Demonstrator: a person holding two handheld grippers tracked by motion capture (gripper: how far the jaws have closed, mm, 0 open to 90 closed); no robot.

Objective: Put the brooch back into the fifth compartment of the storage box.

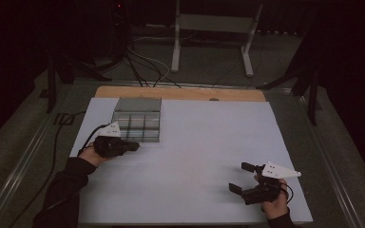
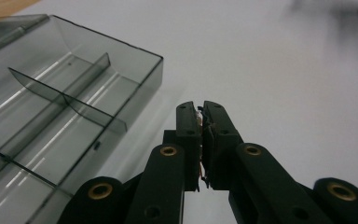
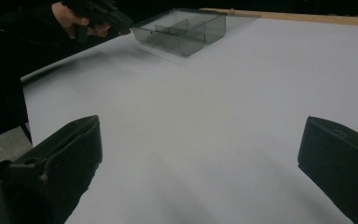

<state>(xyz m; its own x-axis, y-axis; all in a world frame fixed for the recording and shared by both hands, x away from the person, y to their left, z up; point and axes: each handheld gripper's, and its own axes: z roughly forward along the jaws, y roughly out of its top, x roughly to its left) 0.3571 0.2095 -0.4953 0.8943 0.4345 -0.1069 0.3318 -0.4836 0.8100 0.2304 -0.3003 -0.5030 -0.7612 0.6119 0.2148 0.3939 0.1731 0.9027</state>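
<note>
Closed left claw [image 2: 201, 122] beside clear smoky compartment tray [image 2: 74, 93], dividers upright.

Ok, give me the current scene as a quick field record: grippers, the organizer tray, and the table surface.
left gripper: jaws closed together, nothing visibly large between them; sits just off the tray's near edge
right gripper: jaws wide apart, empty, over bare sheet at the near right
tray: smoky clear plastic, divided into compartments, far left of the table; compartments in view look empty
table sheet: white, with a wooden edge showing at the far side
contact: neither gripper touches the tray, as far as I can tell
</note>
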